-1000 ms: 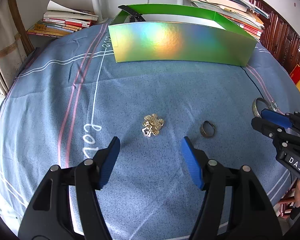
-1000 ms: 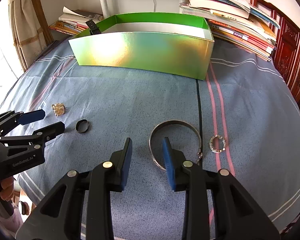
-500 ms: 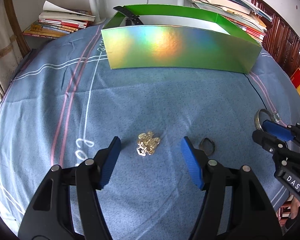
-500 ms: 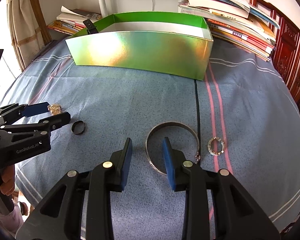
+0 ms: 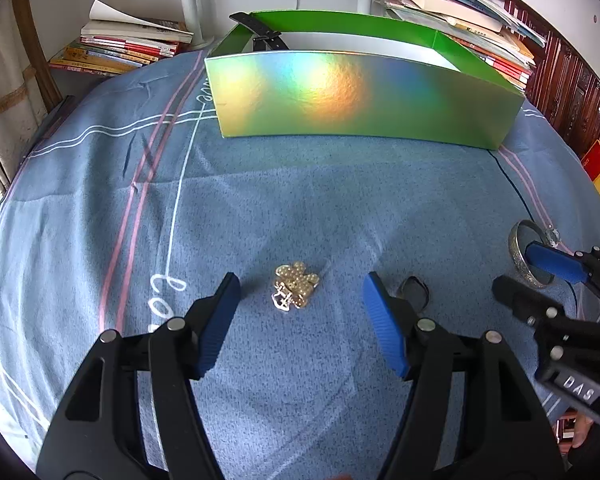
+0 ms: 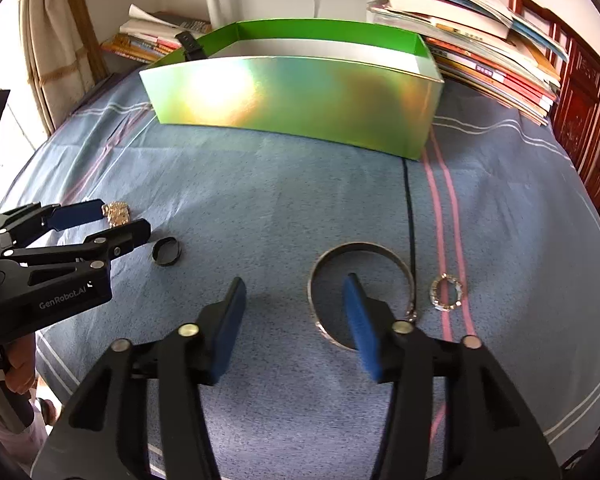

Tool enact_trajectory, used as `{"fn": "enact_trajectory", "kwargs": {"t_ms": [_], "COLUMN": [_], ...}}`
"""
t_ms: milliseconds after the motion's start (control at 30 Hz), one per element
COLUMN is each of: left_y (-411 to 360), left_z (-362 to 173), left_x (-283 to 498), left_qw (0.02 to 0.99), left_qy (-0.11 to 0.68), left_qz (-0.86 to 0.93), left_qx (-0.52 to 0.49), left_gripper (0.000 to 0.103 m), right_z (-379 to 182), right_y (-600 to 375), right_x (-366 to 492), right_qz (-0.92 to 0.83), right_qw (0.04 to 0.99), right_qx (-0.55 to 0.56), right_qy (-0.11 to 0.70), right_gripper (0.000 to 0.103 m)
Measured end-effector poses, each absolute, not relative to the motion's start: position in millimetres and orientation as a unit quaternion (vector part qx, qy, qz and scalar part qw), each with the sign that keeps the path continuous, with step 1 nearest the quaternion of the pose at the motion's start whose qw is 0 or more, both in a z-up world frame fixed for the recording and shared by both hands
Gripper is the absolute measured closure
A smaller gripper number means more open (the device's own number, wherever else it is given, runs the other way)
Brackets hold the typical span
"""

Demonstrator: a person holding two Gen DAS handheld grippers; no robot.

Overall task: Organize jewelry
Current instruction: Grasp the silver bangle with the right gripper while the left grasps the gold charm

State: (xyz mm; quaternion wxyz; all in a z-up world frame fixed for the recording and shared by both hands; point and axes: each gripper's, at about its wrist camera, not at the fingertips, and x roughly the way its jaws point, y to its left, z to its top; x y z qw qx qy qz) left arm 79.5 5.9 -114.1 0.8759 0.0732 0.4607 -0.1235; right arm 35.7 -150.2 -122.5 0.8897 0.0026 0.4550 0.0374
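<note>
Left gripper (image 5: 300,312): jaws wide, straddled gold bead cluster (image 5: 296,285) on blue cloth of table (image 5: 300,200), not touching it. Dark ring (image 6: 166,251) lay just beside left gripper's right finger. Right gripper (image 6: 294,320): jaws wide, empty; right finger stood over inside of silver bangle (image 6: 360,246). Small crystal ring (image 6: 447,292) lay just right of bangle. Green holographic box (image 6: 300,104) stood open near far edge, black strap (image 5: 260,32) draped over its far-left corner. Books (image 6: 480,52) stacked behind.
</note>
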Motion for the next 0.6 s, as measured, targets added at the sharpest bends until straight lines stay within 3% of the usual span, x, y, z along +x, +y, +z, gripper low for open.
{"fn": "enact_trajectory", "kwargs": {"t_ms": [233, 267, 300, 433, 500, 600], "left_y": [9.2, 9.5, 10.0, 9.9, 9.9, 8.8], "left_z": [-114.3, -114.1, -113.8, -112.1, -110.9, -110.0], "left_x": [75.0, 74.5, 73.9, 72.0, 71.2, 70.3], "left_qw": [0.878, 0.879, 0.879, 0.879, 0.879, 0.878], "left_qy": [0.455, 0.454, 0.453, 0.452, 0.452, 0.453], "left_qz": [-0.129, -0.128, -0.128, -0.131, -0.133, -0.135], "left_qx": [0.072, 0.072, 0.072, 0.070, 0.070, 0.071], "left_gripper": [0.041, 0.043, 0.045, 0.067, 0.080, 0.084], "right_z": [-123.4, -123.0, -122.3, -121.9, -121.8, -120.3], "right_y": [-146.1, -145.4, -144.5, -141.9, -140.6, -140.4], "right_x": [34.7, 34.2, 33.8, 33.6, 33.3, 32.5], "right_qz": [0.033, 0.036, 0.041, 0.048, 0.051, 0.056], "right_qw": [0.893, 0.894, 0.894, 0.894, 0.894, 0.894], "right_qx": [-0.007, -0.008, -0.008, -0.006, -0.007, -0.005], "right_qy": [0.448, 0.446, 0.446, 0.446, 0.446, 0.445], "right_gripper": [0.051, 0.055, 0.065, 0.095, 0.098, 0.099]}}
